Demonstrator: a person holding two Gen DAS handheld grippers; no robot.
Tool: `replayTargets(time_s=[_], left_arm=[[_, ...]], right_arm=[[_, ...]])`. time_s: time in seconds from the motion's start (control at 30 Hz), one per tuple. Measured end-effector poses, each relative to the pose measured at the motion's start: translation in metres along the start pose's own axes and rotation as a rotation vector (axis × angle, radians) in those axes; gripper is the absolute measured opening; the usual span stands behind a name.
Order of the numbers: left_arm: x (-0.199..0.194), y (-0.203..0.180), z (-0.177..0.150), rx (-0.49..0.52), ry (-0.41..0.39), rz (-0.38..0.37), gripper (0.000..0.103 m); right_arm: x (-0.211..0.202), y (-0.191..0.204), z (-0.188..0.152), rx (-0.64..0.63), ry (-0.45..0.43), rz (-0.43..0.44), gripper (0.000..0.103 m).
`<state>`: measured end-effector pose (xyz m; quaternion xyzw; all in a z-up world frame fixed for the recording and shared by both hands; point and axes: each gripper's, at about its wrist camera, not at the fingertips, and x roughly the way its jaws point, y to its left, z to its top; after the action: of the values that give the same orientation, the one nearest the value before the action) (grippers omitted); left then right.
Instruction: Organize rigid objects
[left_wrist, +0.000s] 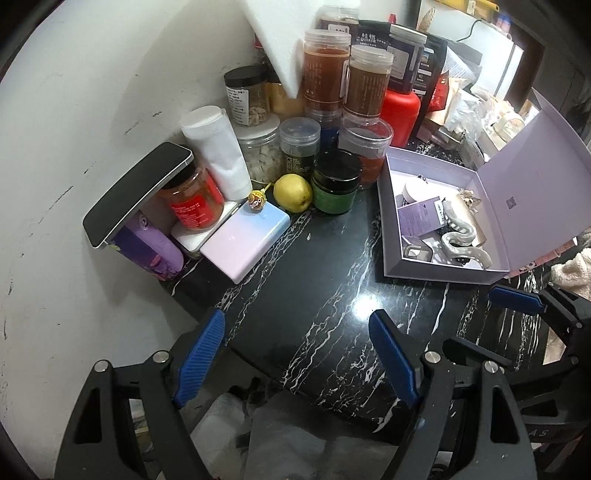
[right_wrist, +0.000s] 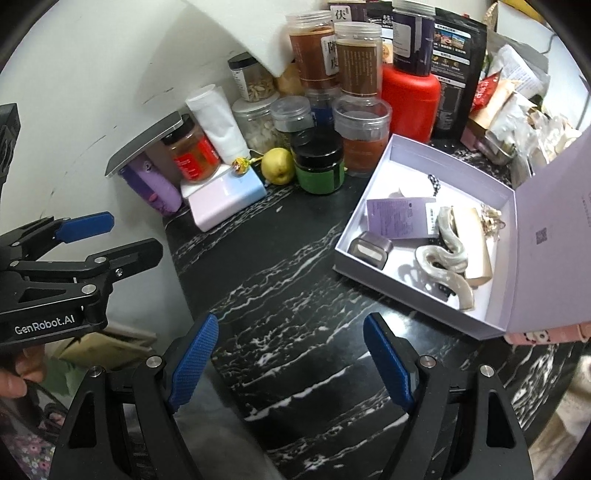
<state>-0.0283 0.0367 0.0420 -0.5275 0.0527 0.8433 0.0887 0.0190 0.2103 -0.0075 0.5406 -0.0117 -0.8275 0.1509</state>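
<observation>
The open lilac box sits on the black marble tabletop at the right of the right wrist view, its lid standing up on the far right. Inside lie a wavy grey hair claw, a purple card, a small grey case, a beige card and a beaded chain. The box lies above and to the right of the right gripper, well apart from its jaws, which stand wide open over bare marble with nothing between them.

In the left wrist view the same box occupies the right middle of the frame, beyond the left gripper. Its jaws are also wide open and empty, above the tabletop's near edge. The right gripper's blue pad shows at the right edge of that view.

At upper centre, against the white wall, stand crowded things: a yellow pear, a green jar with a black lid, a lollipop lying on a pastel power bank, a red-labelled jar, a white tube, a purple pouch under a tilted phone, clear jars of brown powder and a red bottle. Packets pile at the upper right.
</observation>
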Motion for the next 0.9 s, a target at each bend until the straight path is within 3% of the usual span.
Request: replayTargets(time_s=[0.9], left_arm=[[-0.0083,0.0092,-0.0053,-0.02,-0.003,0.016,0.081]], right_arm=[[-0.0073,0.0036,0.0014,0.02,-0.001,-0.02,0.082]])
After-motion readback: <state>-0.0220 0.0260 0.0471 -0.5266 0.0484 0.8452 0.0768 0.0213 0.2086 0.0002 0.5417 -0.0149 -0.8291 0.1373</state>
